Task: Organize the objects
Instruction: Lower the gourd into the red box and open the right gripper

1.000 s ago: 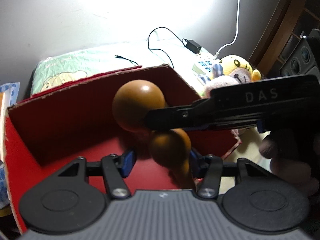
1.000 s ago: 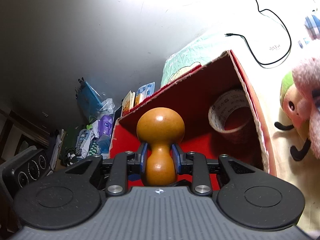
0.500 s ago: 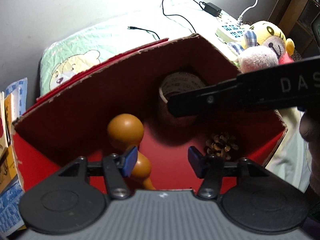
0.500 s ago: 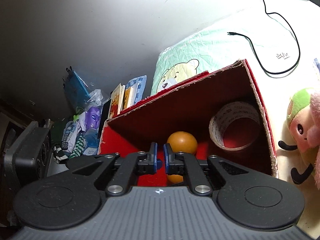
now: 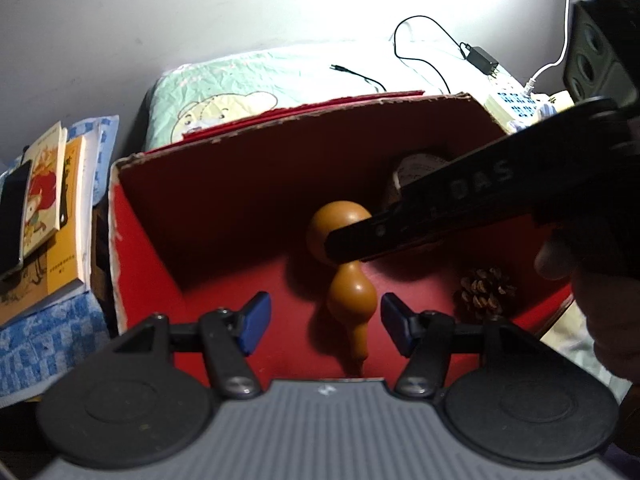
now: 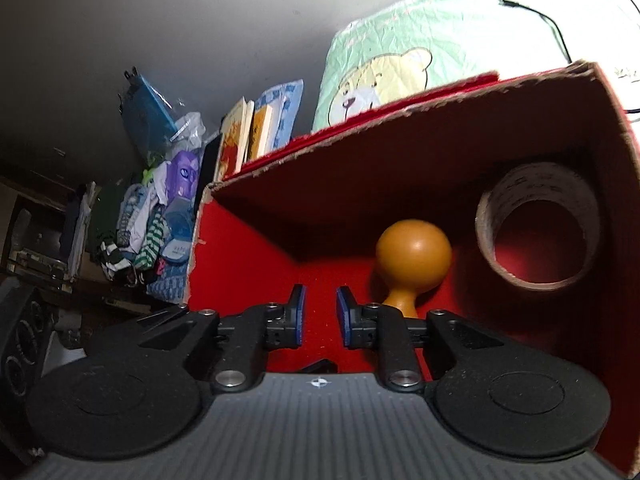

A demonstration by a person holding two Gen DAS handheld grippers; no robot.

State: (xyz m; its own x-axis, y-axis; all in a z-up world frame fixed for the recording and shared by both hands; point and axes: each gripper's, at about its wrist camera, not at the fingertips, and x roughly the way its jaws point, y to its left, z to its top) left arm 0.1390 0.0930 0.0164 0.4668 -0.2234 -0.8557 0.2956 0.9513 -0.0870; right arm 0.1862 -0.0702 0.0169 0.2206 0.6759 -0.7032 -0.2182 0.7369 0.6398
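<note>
On the red floor of the cardboard box [image 5: 148, 240] the wooden gourd [image 5: 348, 264] lies free, its long axis running straight away from the left gripper [image 5: 322, 318], stem end nearest and the fat bulb toward the back wall; these tongs stand wide apart astride it, closer than the right gripper [image 6: 320, 314] (narrowly parted, gourd just to its right). The right tool's black arm hides part of the bulb and most of the tape roll [image 6: 538, 224]; the pine cone [image 5: 486, 290] shows only in the left view.

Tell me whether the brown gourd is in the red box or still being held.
In the box. The gourd lies on the floor of the red box, free of both: left claw open around it, right claw open beside it.
</note>
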